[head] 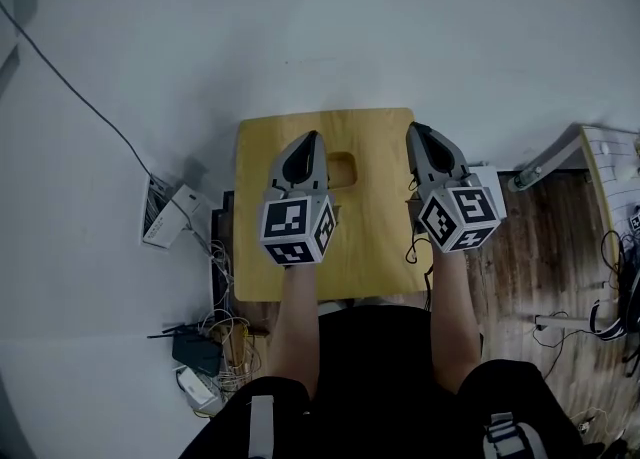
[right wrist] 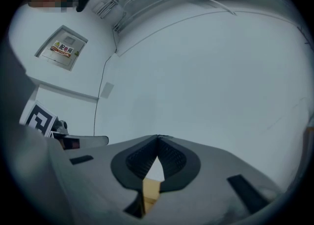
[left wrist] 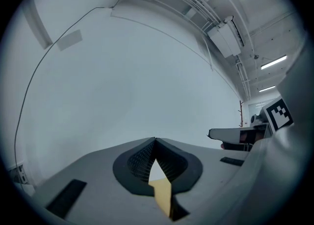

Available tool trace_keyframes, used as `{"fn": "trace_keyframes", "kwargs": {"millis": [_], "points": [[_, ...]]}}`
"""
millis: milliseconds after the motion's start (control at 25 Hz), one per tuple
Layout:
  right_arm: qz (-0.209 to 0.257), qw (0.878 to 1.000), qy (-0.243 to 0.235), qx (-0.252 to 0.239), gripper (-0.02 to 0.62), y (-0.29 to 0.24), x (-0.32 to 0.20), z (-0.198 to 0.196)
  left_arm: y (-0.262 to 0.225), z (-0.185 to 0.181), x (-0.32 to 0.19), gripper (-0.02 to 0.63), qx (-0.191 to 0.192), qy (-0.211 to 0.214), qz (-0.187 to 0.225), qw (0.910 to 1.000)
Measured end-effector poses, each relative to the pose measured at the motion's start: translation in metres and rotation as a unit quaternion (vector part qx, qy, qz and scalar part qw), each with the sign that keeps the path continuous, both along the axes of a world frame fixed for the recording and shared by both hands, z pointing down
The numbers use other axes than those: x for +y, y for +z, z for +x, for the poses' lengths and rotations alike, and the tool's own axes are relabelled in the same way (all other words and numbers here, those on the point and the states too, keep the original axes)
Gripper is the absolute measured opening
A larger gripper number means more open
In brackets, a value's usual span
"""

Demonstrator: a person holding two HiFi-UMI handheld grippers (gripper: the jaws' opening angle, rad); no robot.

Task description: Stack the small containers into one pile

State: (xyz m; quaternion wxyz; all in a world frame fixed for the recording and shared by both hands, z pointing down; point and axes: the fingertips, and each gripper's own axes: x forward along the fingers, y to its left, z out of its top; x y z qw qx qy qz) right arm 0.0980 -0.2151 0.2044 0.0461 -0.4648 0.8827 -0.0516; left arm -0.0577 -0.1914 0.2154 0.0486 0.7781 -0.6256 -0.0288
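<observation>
No small container shows in any view. In the head view my left gripper (head: 312,135) and right gripper (head: 414,128) are held side by side over a small yellow wooden table (head: 375,237), both pointing toward the white wall. Each is shut, with its dark tips meeting and nothing between them. The left gripper view shows the left gripper (left wrist: 155,139) against the bare wall, with a sliver of yellow table below the jaws. The right gripper view shows the right gripper (right wrist: 157,136) the same way. The right gripper's marker cube (left wrist: 278,113) shows at the edge of the left gripper view.
The table top has a rounded handle slot (head: 342,169). On the floor to the left lie a white box (head: 170,215), a tangle of cables and a dark device (head: 198,350). A grey bracket (head: 545,161) and wooden flooring (head: 530,267) are at the right.
</observation>
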Motion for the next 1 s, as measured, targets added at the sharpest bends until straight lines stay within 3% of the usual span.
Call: {"fn": "trace_keyframes", "kwargs": {"millis": [280,1000], "points": [[0.045,0.999,-0.006,-0.018,0.005,-0.028,0.013,0.010,-0.023,0.014,0.005,0.002,-0.012,-0.001,0.024,0.9996],[0.045,0.999,-0.027,-0.013,0.005,-0.025,0.009,0.008,-0.022,0.020,0.001,0.002,-0.029,-0.010,0.018,0.9994]]}}
